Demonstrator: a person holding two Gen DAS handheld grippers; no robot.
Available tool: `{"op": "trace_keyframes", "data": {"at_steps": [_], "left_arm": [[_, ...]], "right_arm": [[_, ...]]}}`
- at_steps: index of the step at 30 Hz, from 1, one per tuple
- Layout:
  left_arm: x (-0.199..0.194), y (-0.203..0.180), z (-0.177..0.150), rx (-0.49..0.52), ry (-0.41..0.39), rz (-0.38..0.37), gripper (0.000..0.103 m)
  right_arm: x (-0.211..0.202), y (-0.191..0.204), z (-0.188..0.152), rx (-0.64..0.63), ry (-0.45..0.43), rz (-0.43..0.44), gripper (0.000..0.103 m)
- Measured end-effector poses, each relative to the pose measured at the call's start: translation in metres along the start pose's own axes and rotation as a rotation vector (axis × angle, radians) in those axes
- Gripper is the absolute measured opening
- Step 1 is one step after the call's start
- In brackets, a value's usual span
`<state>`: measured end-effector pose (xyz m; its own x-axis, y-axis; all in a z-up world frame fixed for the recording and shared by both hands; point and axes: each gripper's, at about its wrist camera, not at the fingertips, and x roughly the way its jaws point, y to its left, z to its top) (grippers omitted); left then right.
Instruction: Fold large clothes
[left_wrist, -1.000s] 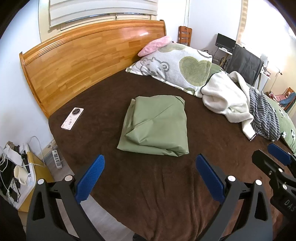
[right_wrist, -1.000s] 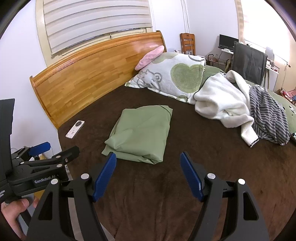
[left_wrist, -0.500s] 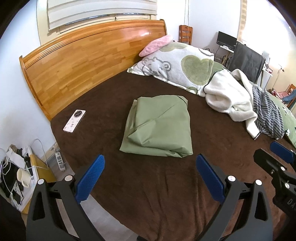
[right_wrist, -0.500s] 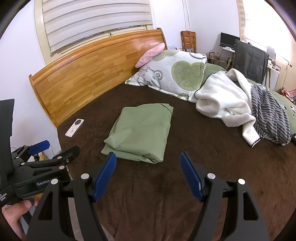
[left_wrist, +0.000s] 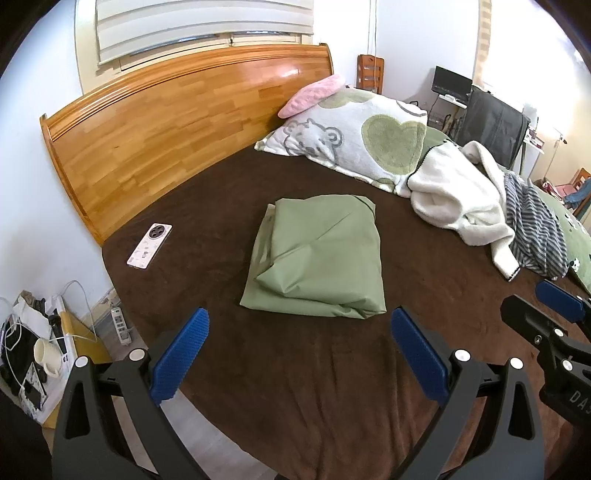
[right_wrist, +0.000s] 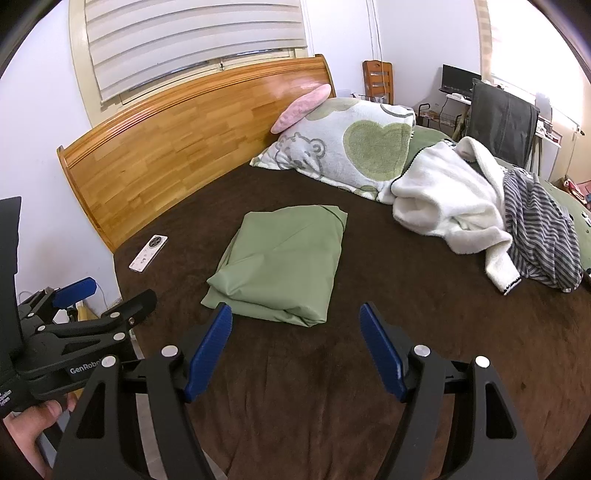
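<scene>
Beyond both grippers, the folded green garment (left_wrist: 317, 258) is lying on the brown bedspread (left_wrist: 295, 387); left gripper (left_wrist: 300, 354) and right gripper (right_wrist: 295, 349) are hovering short of it, jaws wide, holding nothing.

On the bed (left_wrist: 332, 387), folded cloth (left_wrist: 317, 262) lies centre; remote (left_wrist: 149, 245) at nine o'clock, pillow (left_wrist: 354, 136) at one, perhaps touching the blanket (left_wrist: 458, 192).

Both wrist views look down along their fingers from the bed's (left_wrist: 295, 387) foot, sharing the green cloth (left_wrist: 317, 258) and headboard (right_wrist: 192, 140).

remote (left_wrist: 149, 246) near wooden headboard (left_wrist: 177, 122)
</scene>
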<state>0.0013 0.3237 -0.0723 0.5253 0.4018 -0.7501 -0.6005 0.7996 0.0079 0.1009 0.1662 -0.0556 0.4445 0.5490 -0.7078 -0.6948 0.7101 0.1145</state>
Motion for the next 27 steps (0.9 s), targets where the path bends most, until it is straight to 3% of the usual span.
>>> {"op": "trace_keyframes", "data": {"at_steps": [6,21,27], "left_arm": [[0.0017,-0.0004,0.0033,0.009,0.010,0.023,0.096],[0.0009,-0.0014,-0.0016,0.005,-0.003,-0.024,0.096],[-0.0003,-0.0047,-0.0054,0.050,-0.020,0.015,0.096]], "right_arm": [[0.0008,-0.0015,0.0003,0.000,0.000,0.000,0.071],[0.0014,-0.0022,0.0002,-0.003,0.002,-0.002,0.073],[0.0029,-0.0061,-0.0006,-0.004,0.007,-0.002,0.074]]}}
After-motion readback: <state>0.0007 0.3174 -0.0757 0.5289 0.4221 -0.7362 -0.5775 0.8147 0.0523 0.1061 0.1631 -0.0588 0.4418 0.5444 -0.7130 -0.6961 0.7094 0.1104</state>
